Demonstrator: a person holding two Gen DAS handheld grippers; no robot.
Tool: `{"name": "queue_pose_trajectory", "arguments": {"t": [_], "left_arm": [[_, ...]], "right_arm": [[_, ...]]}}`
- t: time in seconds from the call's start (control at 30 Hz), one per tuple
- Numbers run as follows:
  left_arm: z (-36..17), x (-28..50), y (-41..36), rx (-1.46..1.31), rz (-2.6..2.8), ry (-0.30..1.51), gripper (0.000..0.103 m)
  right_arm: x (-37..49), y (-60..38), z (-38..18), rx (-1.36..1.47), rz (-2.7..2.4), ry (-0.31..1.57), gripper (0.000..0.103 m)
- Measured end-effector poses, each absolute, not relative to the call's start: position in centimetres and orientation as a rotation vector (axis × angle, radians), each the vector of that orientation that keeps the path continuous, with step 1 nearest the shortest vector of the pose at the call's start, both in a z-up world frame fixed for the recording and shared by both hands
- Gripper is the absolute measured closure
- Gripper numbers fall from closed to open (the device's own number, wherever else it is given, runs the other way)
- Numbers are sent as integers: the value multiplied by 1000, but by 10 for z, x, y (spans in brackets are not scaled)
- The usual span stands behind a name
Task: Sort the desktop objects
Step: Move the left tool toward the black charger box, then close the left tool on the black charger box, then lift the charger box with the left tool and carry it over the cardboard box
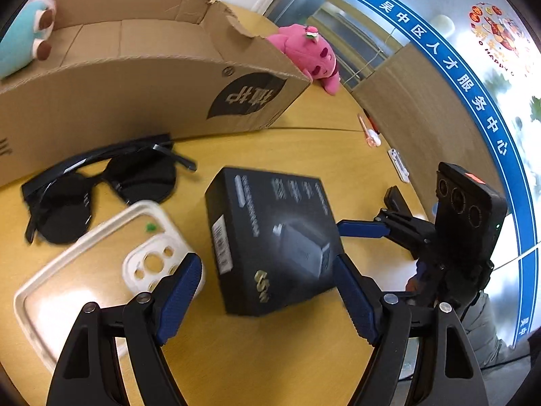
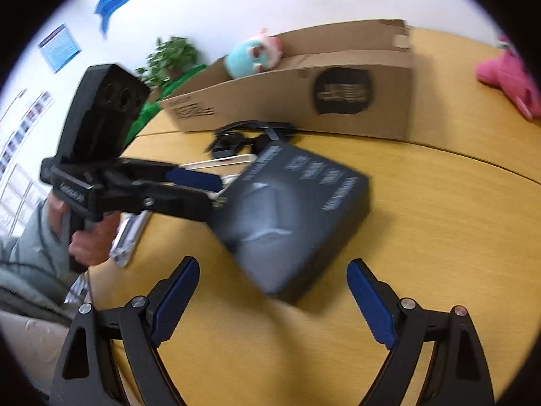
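A black charger box (image 1: 274, 237) lies flat on the wooden table (image 1: 263, 365). My left gripper (image 1: 267, 297) is open, its blue pads on either side of the box's near end; a gap shows at the left pad. In the right wrist view the same box (image 2: 297, 220) sits just beyond my open right gripper (image 2: 274, 301), with nothing between its fingers. From there my left gripper (image 2: 216, 199) reaches the box's left edge, held by a hand (image 2: 91, 247). My right gripper (image 1: 375, 216) points at the box from the right. Black sunglasses (image 1: 145, 179) and a clear white-rimmed phone case (image 1: 101, 228) lie left of the box.
An open cardboard box (image 1: 135, 94) stands behind the sunglasses (image 2: 243, 138), with a teal plush (image 1: 20, 40) at its far side. A pink plush (image 1: 311, 54) lies by its right end. Pens (image 1: 368, 132) and a small white item (image 1: 399, 165) lie near the table's right edge.
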State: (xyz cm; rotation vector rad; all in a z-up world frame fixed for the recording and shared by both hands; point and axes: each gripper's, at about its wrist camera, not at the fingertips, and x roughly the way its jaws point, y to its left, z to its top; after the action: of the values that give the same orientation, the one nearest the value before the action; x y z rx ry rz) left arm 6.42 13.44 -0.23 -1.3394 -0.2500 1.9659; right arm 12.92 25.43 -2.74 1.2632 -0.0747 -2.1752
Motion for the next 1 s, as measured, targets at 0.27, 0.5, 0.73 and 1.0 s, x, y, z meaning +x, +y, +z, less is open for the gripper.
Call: {"name": "queue_pose_trajectory", "arguments": {"t": [0.27, 0.5, 0.73, 1.0], "left_arm": [[-20, 56, 149, -1381, 1930, -222, 28], [-16, 60, 145, -1378, 1967, -217, 30], [17, 70, 144, -1278, 2036, -223, 30], [93, 54, 105, -1063, 2185, -245, 30]], "right_arm": [[123, 227, -39, 1240, -2232, 34, 12], [137, 212, -39, 1206, -2341, 97, 17], [148, 206, -12, 1115, -2418, 144, 17], [125, 175, 59, 904, -2487, 288, 18]]}}
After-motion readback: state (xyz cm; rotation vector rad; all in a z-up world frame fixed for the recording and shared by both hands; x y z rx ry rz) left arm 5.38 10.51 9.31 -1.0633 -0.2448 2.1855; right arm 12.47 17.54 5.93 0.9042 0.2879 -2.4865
